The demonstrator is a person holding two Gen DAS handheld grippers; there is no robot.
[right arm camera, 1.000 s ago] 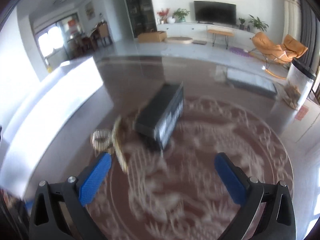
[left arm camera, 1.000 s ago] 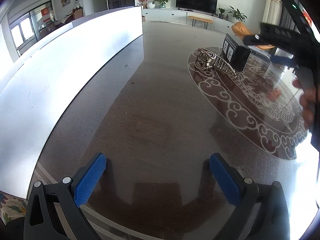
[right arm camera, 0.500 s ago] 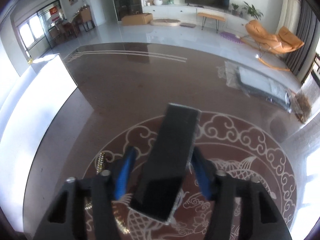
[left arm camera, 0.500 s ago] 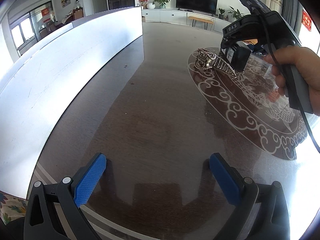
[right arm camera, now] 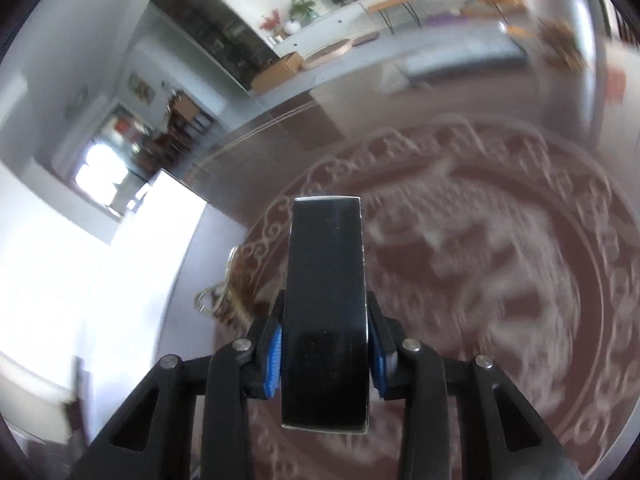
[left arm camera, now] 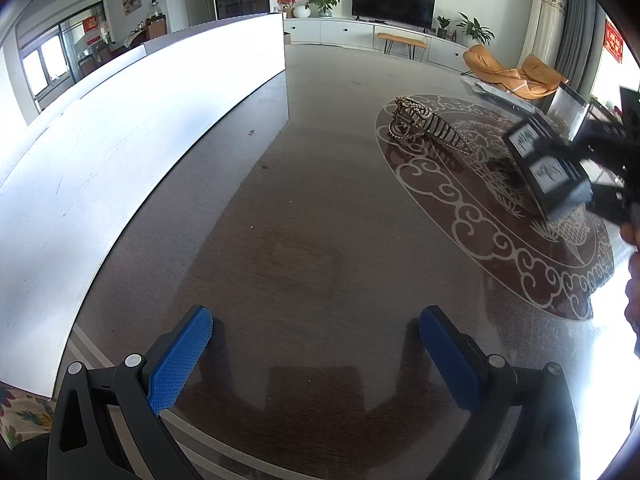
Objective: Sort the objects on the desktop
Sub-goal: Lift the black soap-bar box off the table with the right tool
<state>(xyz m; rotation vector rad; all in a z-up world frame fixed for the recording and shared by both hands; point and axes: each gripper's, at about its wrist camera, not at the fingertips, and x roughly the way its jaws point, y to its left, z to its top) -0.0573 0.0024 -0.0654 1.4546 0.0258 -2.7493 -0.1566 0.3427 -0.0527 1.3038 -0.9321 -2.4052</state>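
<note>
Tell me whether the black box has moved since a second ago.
Yes. In the left wrist view the black box, once beside the metal bracelet, now sits rightward and nearer, tilted in the right claw.

My left gripper (left arm camera: 316,354) hangs low over the dark glossy wooden table (left arm camera: 304,216), blue-padded fingers (left arm camera: 182,360) spread wide with nothing between them. Ahead and right of the fingers lies a coiled silver metal watch bracelet (left arm camera: 426,126). Further right, the right gripper (left arm camera: 600,176) clamps a black rectangular box (left arm camera: 546,168), tilted and blurred.
</note>
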